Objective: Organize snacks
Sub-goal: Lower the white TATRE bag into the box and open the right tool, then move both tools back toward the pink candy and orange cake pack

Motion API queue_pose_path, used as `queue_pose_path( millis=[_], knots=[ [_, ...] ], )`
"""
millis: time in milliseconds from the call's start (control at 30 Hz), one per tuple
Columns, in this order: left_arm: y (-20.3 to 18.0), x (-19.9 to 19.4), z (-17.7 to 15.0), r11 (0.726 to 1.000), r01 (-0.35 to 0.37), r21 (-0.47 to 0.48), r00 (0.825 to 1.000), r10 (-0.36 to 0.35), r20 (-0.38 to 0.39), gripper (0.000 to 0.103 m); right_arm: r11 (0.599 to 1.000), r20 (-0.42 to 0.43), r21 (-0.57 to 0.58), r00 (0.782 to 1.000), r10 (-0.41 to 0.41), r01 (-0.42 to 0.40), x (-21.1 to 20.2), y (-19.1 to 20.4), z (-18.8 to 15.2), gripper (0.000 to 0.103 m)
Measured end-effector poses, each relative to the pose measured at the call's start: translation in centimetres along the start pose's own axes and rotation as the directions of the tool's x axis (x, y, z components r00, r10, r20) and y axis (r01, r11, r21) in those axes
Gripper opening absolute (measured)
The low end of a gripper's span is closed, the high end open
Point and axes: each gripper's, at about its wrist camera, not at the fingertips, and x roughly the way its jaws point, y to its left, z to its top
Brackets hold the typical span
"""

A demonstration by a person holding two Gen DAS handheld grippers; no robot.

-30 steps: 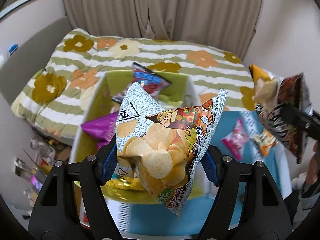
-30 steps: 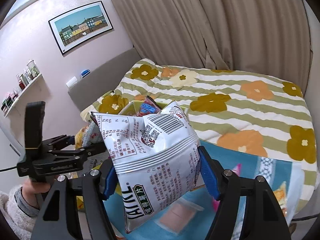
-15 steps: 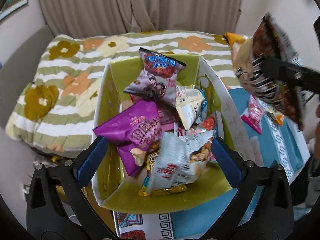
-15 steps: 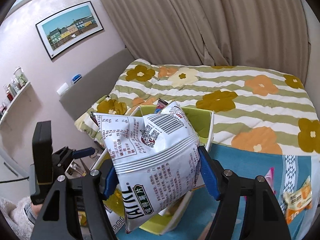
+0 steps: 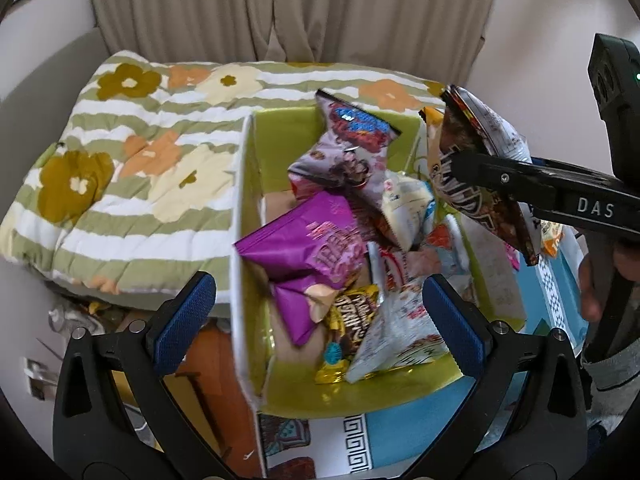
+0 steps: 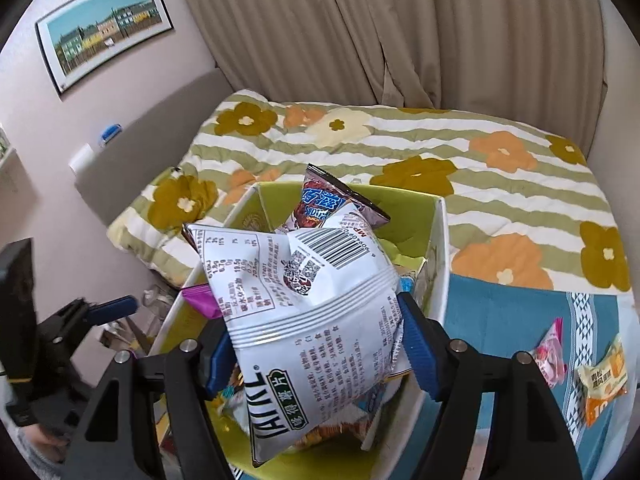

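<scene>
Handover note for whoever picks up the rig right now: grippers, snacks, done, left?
Left gripper: open, empty, jaws just opened above the green box.
Right gripper: shut on a white chip bag over the box, jaws just starting to ease apart.
Done: silver chip bag, purple bag and others lie in the box.
Left: drop the white bag; fetch the pink packet and orange packet from the blue cloth.

Left tongs (image 5: pixel 320 312) wide apart (nothing between); right tongs (image 6: pixel 316 344) gripping, just widened slightly.
</scene>
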Motion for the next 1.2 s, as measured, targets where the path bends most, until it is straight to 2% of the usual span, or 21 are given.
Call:
queue_pose_path(
  millis=[33,133,300,500,733,867,1200],
  knots=[
    [0.3,0.1,-0.1,1.000,-0.001,-0.006,1.000,0.001,-0.006,0.102,1.000,0.001,-0.001,1.000,0.010,-0.010,0.3,0.3,0.0,0.074],
    [1.2,0.4,-0.6,1.000,0.011,-0.025,1.000,-0.012,-0.021,0.103,0.999,0.046,-0.019,0.998,0.041,-0.040,0.2,1.0,-0.5,0.103],
    [1.6,0.7,-1.2,0.999,0.031,-0.045,0.999,-0.033,-0.038,0.103,0.999,0.091,-0.040,0.996,0.018,-0.014,-0.9,1.4,-1.7,0.103],
    [1.2,0.8,-1.4,0.998,0.045,-0.032,0.998,-0.047,-0.052,0.102,1.000,0.063,-0.018,0.998,0.008,-0.007,-1.3,1.1,-2.5,0.103],
    [-0.5,-0.9,-0.8,0.999,0.034,-0.024,0.999,-0.034,-0.005,0.103,1.000,0.084,0.005,0.996,0.003,-0.004,-3.2,0.3,-3.0,0.103],
    [-3.0,-1.7,-0.7,0.999,0.033,-0.025,0.999,-0.033,0.020,0.103,1.000,0.107,0.001,0.994,-0.013,0.013,-5.1,-0.9,-3.4,0.103],
    [-11.3,-2.7,-0.1,0.999,0.041,-0.036,0.997,-0.038,0.071,0.103,0.997,0.155,0.031,0.985,-0.074,0.070,-11.6,-7.5,-5.0,0.103]
  ],
)
